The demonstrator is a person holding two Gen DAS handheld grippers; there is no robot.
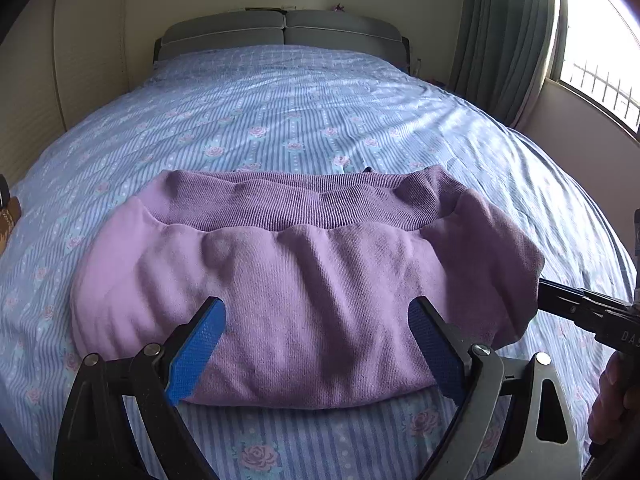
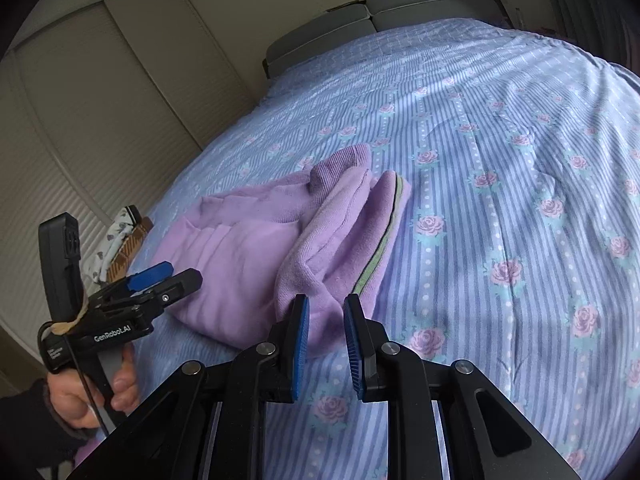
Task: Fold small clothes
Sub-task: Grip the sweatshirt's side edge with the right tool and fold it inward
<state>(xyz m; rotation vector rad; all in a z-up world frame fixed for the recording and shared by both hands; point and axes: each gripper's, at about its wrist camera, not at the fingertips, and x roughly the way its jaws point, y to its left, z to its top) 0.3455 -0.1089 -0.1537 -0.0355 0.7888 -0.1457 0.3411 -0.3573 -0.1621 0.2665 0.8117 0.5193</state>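
Both grippers hover at the near edge of a folded purple garment on the bed, and neither grasps anything. Your left gripper (image 1: 316, 344) has its blue-padded jaws spread wide, straddling the near fold of the purple sweatshirt (image 1: 304, 272) from just above. Your right gripper (image 2: 326, 344) has its jaws parted by a narrower gap, with the sweatshirt's near right corner just in front of the fingertips; whether a pad brushes the cloth is hard to tell.

The sweatshirt lies on a blue striped bedspread (image 1: 320, 112) printed with roses, close to the foot of the bed. Its darker ribbed hem band (image 1: 304, 200) runs across the far side. From the right wrist view a green trim stripe (image 2: 378, 256) runs along its right edge.

The fabric looks like soft, thick knit: light, limp, and likely to sag or unfold when lifted. Pinching through all layers at the two near corners should probably keep the fold together.
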